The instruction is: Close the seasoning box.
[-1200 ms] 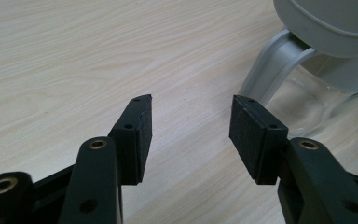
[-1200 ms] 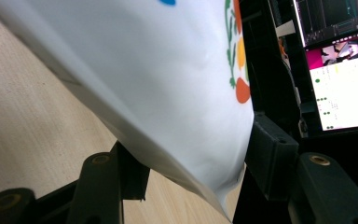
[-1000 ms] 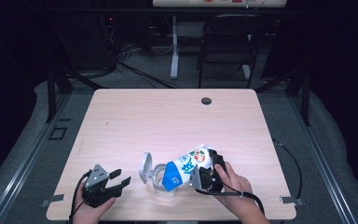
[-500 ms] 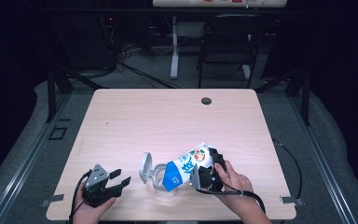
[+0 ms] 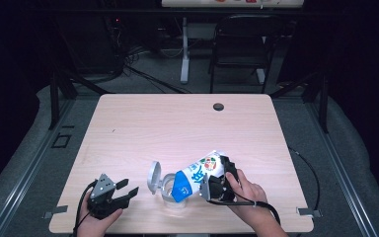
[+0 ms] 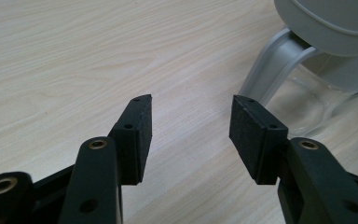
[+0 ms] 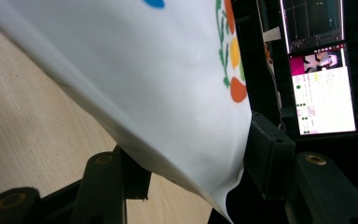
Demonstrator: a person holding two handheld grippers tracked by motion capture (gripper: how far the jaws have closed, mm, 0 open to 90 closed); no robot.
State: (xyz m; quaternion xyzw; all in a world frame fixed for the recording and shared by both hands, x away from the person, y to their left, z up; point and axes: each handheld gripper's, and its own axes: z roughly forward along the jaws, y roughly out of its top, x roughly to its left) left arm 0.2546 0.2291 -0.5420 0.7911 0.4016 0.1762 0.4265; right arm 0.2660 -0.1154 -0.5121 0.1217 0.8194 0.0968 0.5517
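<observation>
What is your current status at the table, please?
Right gripper shut on carton, tipped over clear jug, jaws just closing slightly. Left gripper open, beside jug. Jug lid flipped open. Nothing in the way.

The left claw (image 5: 123, 191) rests low with jaws apart (nothing between them); the right claw (image 5: 216, 178) is clamped, tilted.

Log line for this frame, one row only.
right gripper: shut on carton, tipped over clear container | left gripper: open, idle | lid: open
</observation>
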